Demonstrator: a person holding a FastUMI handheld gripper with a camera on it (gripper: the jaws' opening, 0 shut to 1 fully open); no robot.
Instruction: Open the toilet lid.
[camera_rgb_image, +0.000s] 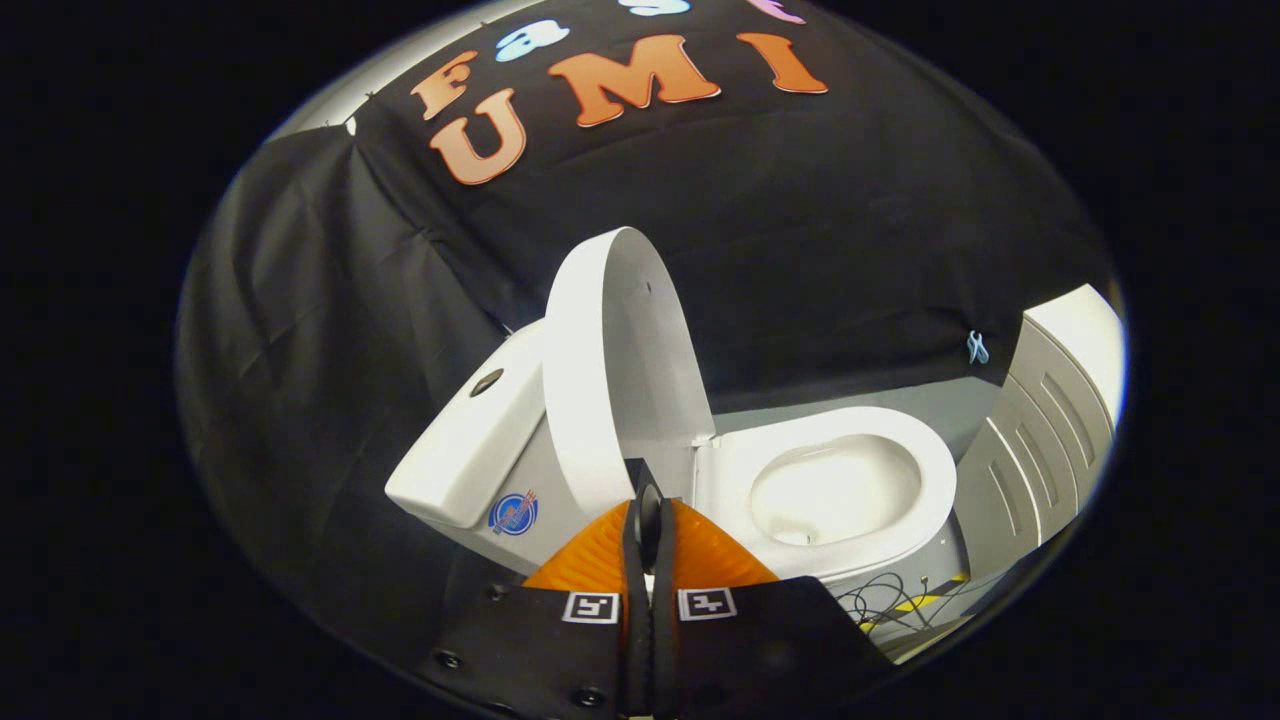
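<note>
The lid (610, 370) stands raised, close to upright, leaning back toward the tank (470, 440) behind it, so the seat (930, 470) and the bowl (835, 490) lie open to view. Judged from this, the opening looks essentially done, and the lid's tilt past vertical is likely why it rests there without support. The gripper (648, 520) sits just in front of the lid's lower edge, near the hinge side, its jaws drawn together with nothing seen between them; whether the tips touch the lid cannot be told. The lid is a thin, smooth, glossy white oval shell, its inner face plain. The seat is a rounded white ring around a deep, shiny bowl. The tank is a blocky glazed form with softened corners, a small dark button (487, 381) on its top and a round sticker (513, 514) on its side. Beside the toilet stands a pale ribbed panel (1040, 440), and loose cables (890, 597) lie on the floor near a striped tape mark. Black creased cloth forms the wall (330, 330) behind.
</note>
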